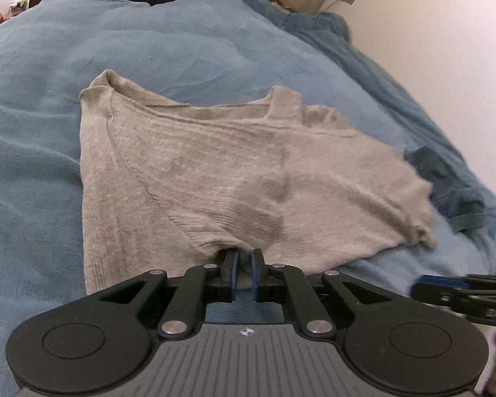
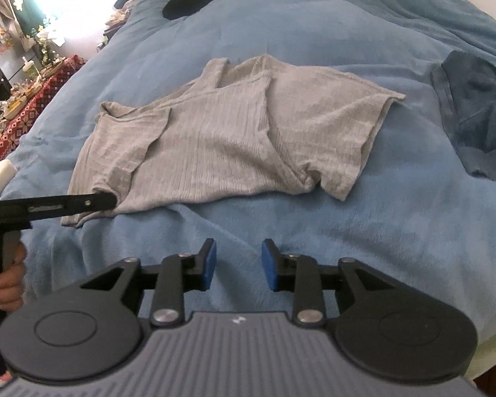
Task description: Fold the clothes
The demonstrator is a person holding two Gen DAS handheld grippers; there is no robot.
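A blue blanket (image 1: 148, 49) covers the bed. From the left wrist we see the left tongs (image 1: 243, 269) nearly closed, pinching the near hem of the grey top (image 1: 215, 172), which lies mid-bed. That thin bite may slip if we lift. From the right wrist, the right tongs (image 2: 238, 266) hang wide apart, empty, near the bed's near edge; one-sided lifting could bunch the top.

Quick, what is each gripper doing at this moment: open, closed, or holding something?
Left gripper: closed on the near edge of the grey top.
Right gripper: open, holding nothing, above the blue blanket.
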